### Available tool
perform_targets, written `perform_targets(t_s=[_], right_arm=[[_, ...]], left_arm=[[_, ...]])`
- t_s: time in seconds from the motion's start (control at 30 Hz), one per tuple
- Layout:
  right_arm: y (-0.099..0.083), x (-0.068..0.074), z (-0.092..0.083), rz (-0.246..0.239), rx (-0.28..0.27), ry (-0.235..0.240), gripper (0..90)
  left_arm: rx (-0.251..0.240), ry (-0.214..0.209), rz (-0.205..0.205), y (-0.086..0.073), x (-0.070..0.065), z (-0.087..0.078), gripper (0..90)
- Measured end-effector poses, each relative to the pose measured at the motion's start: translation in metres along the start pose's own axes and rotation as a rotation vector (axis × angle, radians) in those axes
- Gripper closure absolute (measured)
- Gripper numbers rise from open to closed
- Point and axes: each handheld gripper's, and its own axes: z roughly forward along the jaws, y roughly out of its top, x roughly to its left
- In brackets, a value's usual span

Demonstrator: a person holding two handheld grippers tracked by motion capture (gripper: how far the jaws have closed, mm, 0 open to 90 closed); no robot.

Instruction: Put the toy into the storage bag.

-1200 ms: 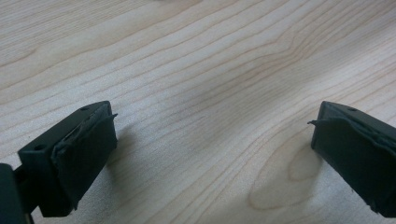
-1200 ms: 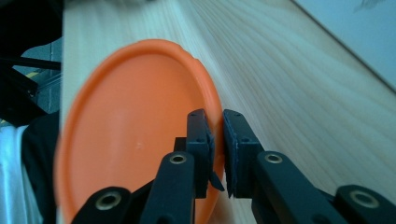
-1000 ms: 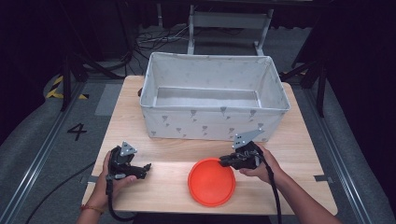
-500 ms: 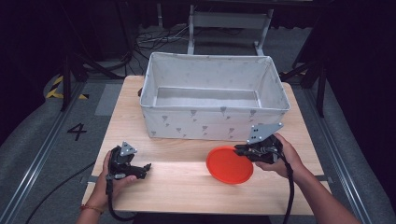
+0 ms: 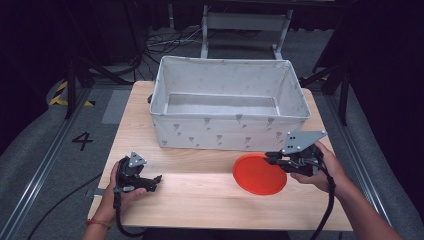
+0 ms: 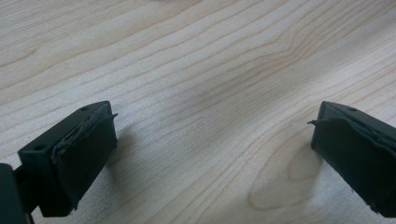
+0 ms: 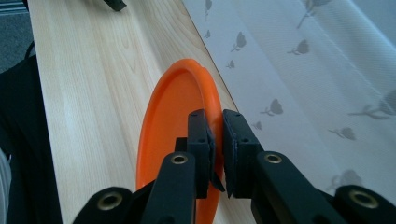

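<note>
Right gripper [image 7: 215, 140] clamps orange plate [image 5: 257, 176] (rim pinched)

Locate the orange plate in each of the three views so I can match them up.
High view: orange plate sits lower right of centre, in front of the fabric bin, its rim in the right gripper.
Left gripper view: not in it; open jaws over the wooden table.
Right gripper view: plate centre, on edge, pinched at the rim.
Shared landmark: the table's pale wood grain.
</note>
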Motion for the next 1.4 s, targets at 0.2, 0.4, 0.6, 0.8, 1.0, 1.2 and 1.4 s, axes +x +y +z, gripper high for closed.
perform_targets(t_s=[0.2,0.4,0.6,0.8,1.0,1.2,1.4], right_arm=[[-0.005,-0.005,-0.026,0.012,-0.007,-0.030,82.4],[-0.008,-0.015,-0.063,0.032,-0.033,-0.077,82.4],[-0.004,-0.020,-0.089,0.021,-0.057,-0.112,82.4],[0.009,-0.030,-0.115,0.021,-0.080,-0.142,82.4],[0.028,-0.046,-0.129,0.020,-0.086,-0.176,82.4],[0.043,-0.062,-0.137,0.029,-0.103,-0.199,82.5],[0.062,-0.084,-0.142,0.039,-0.122,-0.229,82.5]], left_arm=[[0.000,0.000,0.000,0.000,0.000,0.000,0.5],[0.000,0.000,0.000,0.000,0.000,0.000,0.6],[0.000,0.000,0.000,0.000,0.000,0.000,0.5],[0.000,0.005,-0.002,0.000,0.000,0.000,0.6],[0.001,0.004,-0.001,0.000,0.000,0.000,0.6],[0.001,0.005,-0.001,0.000,0.000,0.000,0.6],[0.001,0.005,-0.002,0.000,0.000,0.000,0.5]])
